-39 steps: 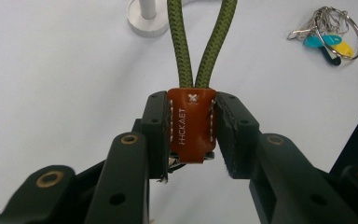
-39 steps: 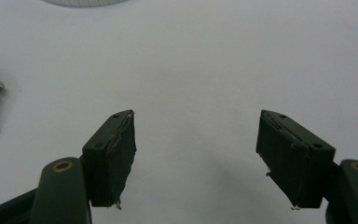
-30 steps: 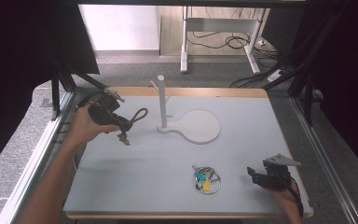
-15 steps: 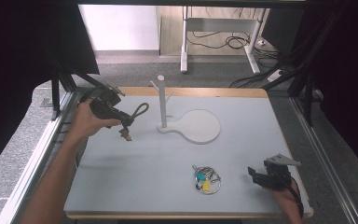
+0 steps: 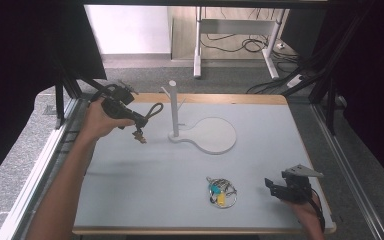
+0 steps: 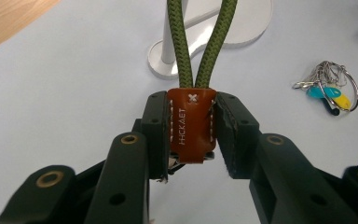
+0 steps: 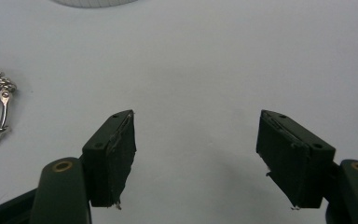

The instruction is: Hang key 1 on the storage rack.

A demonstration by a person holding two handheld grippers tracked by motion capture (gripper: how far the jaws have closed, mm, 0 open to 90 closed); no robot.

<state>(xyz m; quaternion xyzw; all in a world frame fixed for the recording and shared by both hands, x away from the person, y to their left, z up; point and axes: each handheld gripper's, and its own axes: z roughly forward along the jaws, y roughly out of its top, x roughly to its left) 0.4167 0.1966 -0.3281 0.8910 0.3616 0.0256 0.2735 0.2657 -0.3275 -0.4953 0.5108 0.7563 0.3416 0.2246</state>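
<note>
Compared with a second earlier, the left gripper (image 5: 139,121) had risen slightly and edged toward the white stand, carrying its strap with it; the right gripper and the keys lay as before.

The pale grey table (image 5: 180,165) took up most of the high view, with a strip of bare wood along its far edge. On the far half of it stood the white stand (image 5: 200,134): a flat round base with a thin upright post rising from its left end and a short peg near the top.

The person's left forearm reached in from the lower left and held the left gripper above the table's far left area, just left of the post. In the left gripper view, its two black jaws were pressed against the sides of a brown leather tab (image 6: 191,125) stamped with white lettering. From the tab's top a green braided cord loop (image 6: 200,42) ran away toward the stand. In the high view, a small piece hung below the gripper, too small to make out.

The right gripper (image 5: 280,189) sat low at the table's near right corner. In its own view the jaws stood wide apart with only bare tabletop between them.

A bunch of keys (image 5: 220,190) on metal rings, with teal and yellow tags, lay on the table near the front, left of the right gripper and apart from it.
</note>
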